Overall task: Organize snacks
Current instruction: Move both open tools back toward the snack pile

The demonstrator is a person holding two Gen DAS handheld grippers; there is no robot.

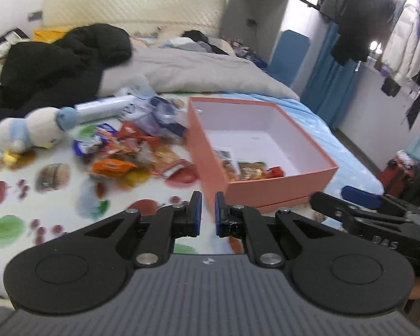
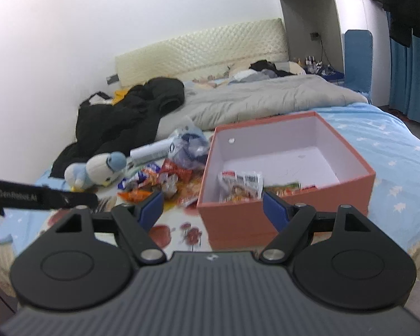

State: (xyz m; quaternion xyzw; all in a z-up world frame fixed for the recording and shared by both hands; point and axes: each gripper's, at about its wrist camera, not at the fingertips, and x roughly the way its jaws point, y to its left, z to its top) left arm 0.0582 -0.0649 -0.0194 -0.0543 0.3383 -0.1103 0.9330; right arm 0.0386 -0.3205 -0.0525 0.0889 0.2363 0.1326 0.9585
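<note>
Each hand-held gripper (image 1: 208, 214) has black linkage arms, blue pads, silver screws, ribbed grey housing.

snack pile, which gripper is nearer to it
Left. The left gripper sits in front of the snack pile, beside the box's near-left corner. The right gripper faces the box itself, with the pile off to its left.

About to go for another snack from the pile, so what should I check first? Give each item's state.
1. Left tool carries nothing: ok, shut and nothing between its pads.
2. Right tool ready to grasp: ok, wide open and holding nothing.
3. Snack pile unobstructed: ok, loose on the bedspread left of the box, plush toy beside it.
4. Orange box has room: ok, only a few packets at its near end.
5. Which packet is topmost: cannot tell, too blurred.
</note>
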